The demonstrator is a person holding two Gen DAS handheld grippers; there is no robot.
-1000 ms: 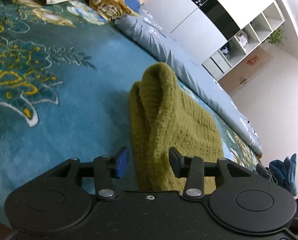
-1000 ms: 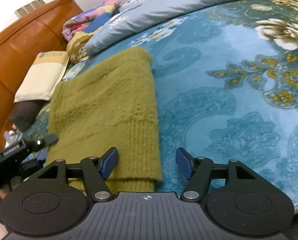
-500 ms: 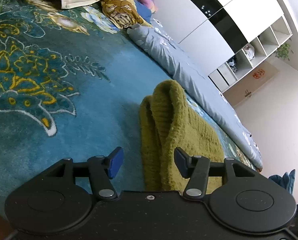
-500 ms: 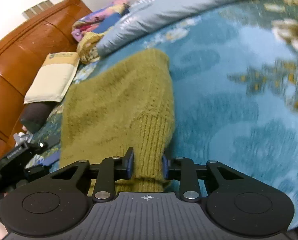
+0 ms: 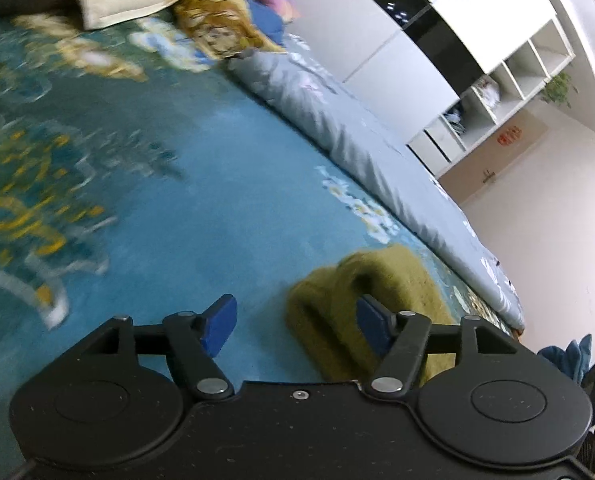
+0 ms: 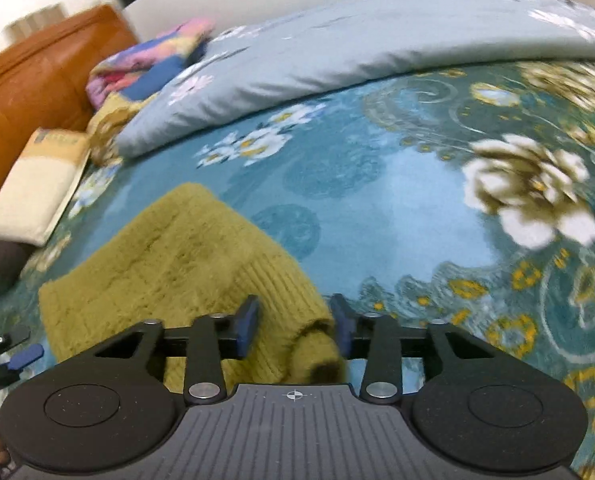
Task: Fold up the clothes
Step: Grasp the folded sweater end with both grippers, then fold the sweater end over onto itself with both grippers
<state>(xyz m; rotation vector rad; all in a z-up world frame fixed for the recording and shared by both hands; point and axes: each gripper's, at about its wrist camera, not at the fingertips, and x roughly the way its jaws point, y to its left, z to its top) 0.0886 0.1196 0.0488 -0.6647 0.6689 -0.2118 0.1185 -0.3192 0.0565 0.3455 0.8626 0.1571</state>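
sweater (image 6: 169, 264), right hand-held gripper (image 6: 295, 326) clamping cuff; left hand-held gripper (image 5: 297, 326) agape

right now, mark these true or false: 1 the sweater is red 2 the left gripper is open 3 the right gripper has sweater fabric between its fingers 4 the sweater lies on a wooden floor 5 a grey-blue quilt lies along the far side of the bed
1. False. The sweater is olive green.
2. True. The left gripper has its jaws spread wide and holds nothing.
3. True. The right gripper has the ribbed edge of the sweater between its fingers; whether they press it cannot be told.
4. False. It lies on the blue floral blanket covering the bed.
5. True. The grey-blue quilt lies bunched beyond the blanket.
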